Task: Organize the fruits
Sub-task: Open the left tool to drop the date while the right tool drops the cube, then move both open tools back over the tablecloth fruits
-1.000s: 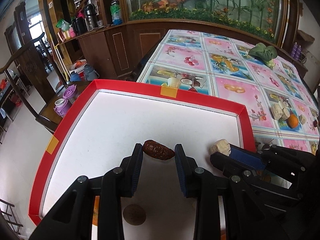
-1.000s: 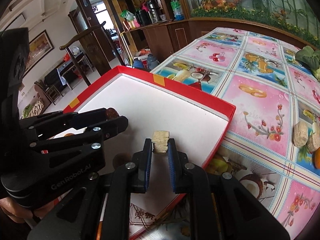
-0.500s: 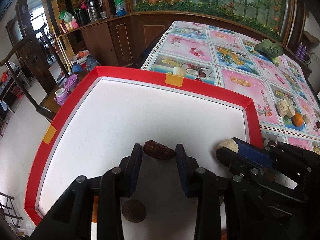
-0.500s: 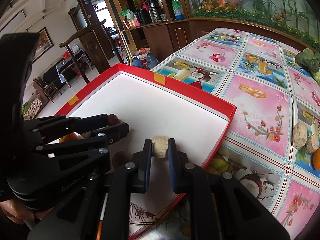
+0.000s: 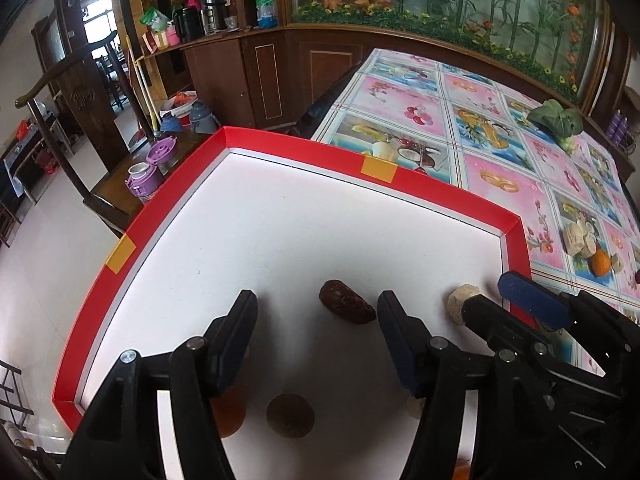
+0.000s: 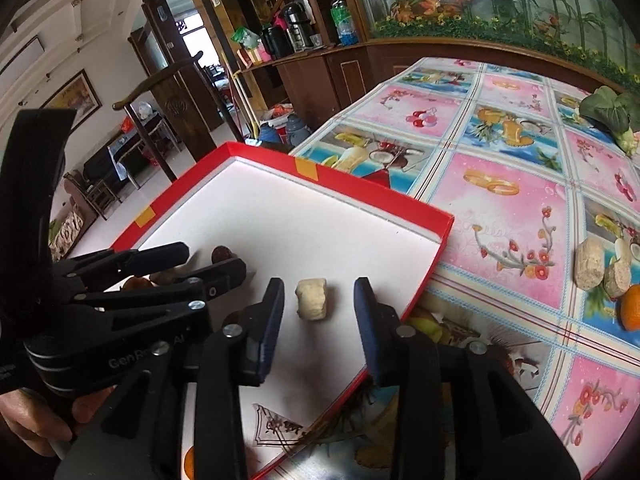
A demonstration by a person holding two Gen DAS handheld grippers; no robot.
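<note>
A wrinkled dark red date [image 5: 346, 307] lies on the white floor of the red-rimmed tray [image 5: 416, 181]. My left gripper [image 5: 318, 312] straddles it, jaws opening and clear of it. A pale beige fruit chunk [image 6: 312, 298] rests on the same tray [image 6: 384, 196] near its right rim. Around it stands my right gripper [image 6: 319, 304], jaws opening, pads off the chunk. That chunk [image 5: 462, 305] and the right gripper [image 5: 508, 300] also show in the left wrist view. The left gripper [image 6: 200, 258] shows in the right wrist view, with the date [image 6: 221, 253] beyond its fingers.
A brown round fruit [image 5: 290, 415] and an orange one [image 5: 229, 412] lie in the tray near me. On the patterned tablecloth [image 6: 516, 184] to the right sit more beige chunks [image 6: 590, 263], an orange [image 6: 632, 307] and a leafy green vegetable [image 6: 608, 109]. A hand [image 6: 36, 420] holds the left gripper.
Both grippers have let go: the left one spread away from the date, the right one from the beige chunk. Both pieces now lie loose on the tray floor.
</note>
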